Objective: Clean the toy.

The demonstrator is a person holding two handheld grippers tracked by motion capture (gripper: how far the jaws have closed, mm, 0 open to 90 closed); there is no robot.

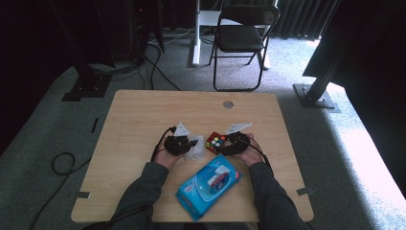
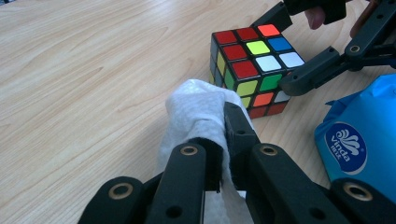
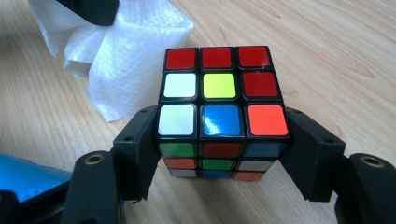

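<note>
The puzzle cube [image 3: 222, 109] sits on the counter [image 1: 143, 110] between the right gripper [image 3: 222, 154]'s jaws, clamped on its sides. Just beside it, the left gripper [image 2: 219, 140]'s jaws pinch a white wipe [image 2: 196, 107], seemingly touching the cube. A blue wipes pack [image 1: 208, 184] lies nearer the person; open counter stretches beyond.

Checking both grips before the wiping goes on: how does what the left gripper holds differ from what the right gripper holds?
The left gripper is shut on a soft, crumpled white wipe; the right gripper clamps a rigid, many-coloured puzzle cube from both sides. The wipe leaves those jaws nearly together; the cube keeps the right ones well apart. Both sit low over the table.
</note>
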